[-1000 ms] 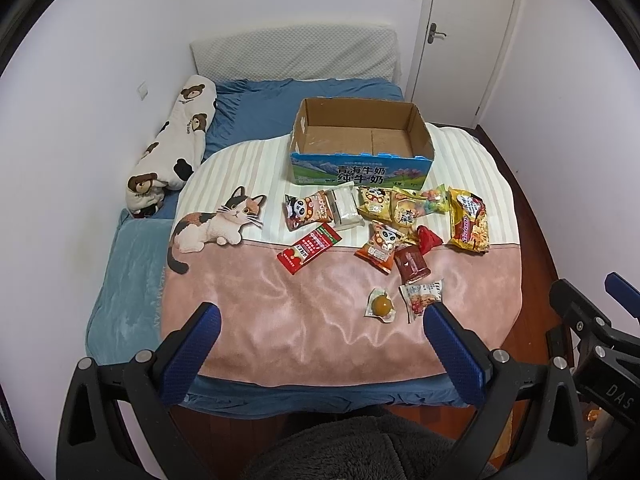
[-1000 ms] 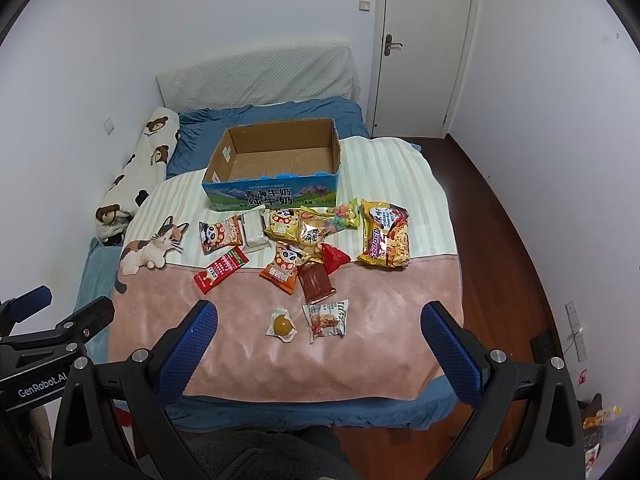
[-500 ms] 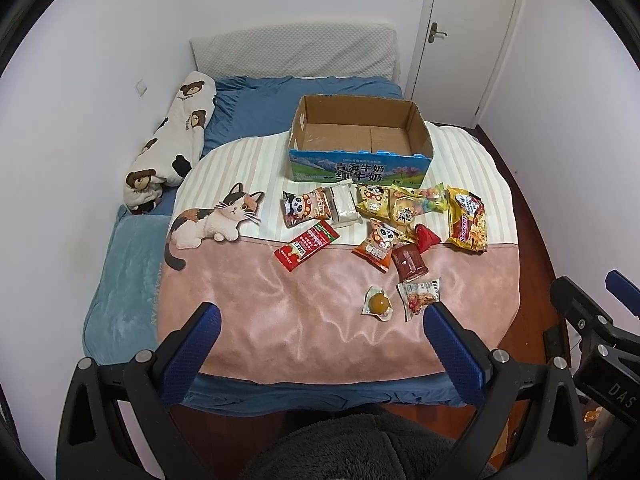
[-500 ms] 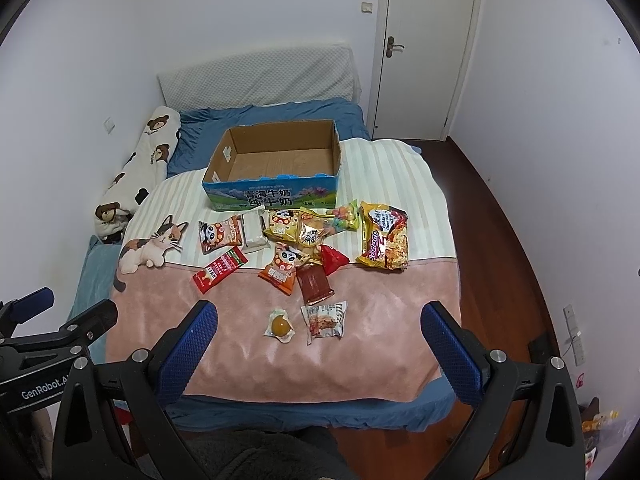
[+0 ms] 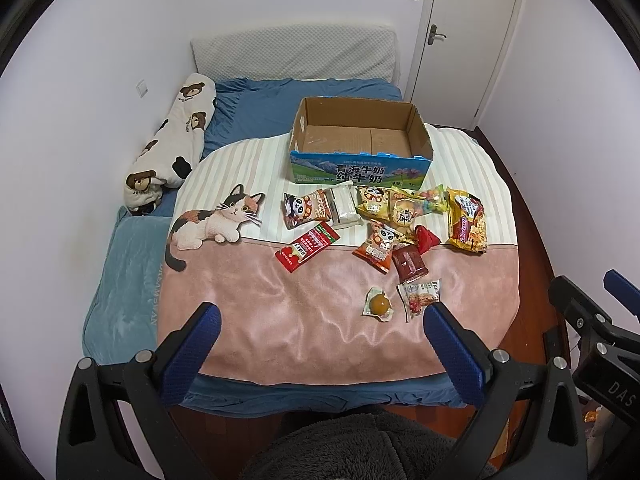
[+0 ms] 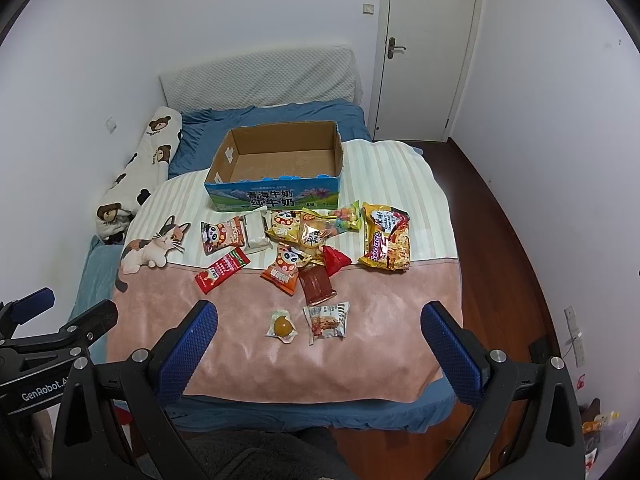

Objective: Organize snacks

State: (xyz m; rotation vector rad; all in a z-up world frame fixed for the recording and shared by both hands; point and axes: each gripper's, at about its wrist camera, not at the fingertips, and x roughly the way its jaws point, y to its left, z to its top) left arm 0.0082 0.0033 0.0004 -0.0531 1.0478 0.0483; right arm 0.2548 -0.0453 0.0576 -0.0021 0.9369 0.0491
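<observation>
An open cardboard box (image 5: 362, 142) (image 6: 280, 160) with a blue printed front stands empty on the bed, beyond the snacks. Several snack packets lie in front of it: a yellow noodle bag (image 5: 467, 219) (image 6: 385, 237), a red sachet (image 5: 307, 246) (image 6: 222, 270), panda packets (image 5: 305, 210) (image 6: 222, 234), a dark red pouch (image 5: 409, 264) (image 6: 317, 283). Nearest me lie an orange jelly cup (image 5: 379, 305) (image 6: 281, 326) and a clear-wrapped snack (image 5: 420, 298) (image 6: 327, 319). My left gripper (image 5: 320, 342) and right gripper (image 6: 319, 342) hover open over the bed's near edge, holding nothing.
The snacks lie on a pink and striped cat-print blanket (image 5: 304, 320) over a blue bed. A bear-print pillow (image 5: 172, 148) lies along the left wall. A white door (image 6: 428, 48) and wooden floor (image 6: 508, 240) are to the right. Each gripper shows at the edge of the other's view.
Both views have shifted only slightly over the second; the bed and snacks sit a little differently in frame. Nothing on the bed has moved, and both grippers stay open.
</observation>
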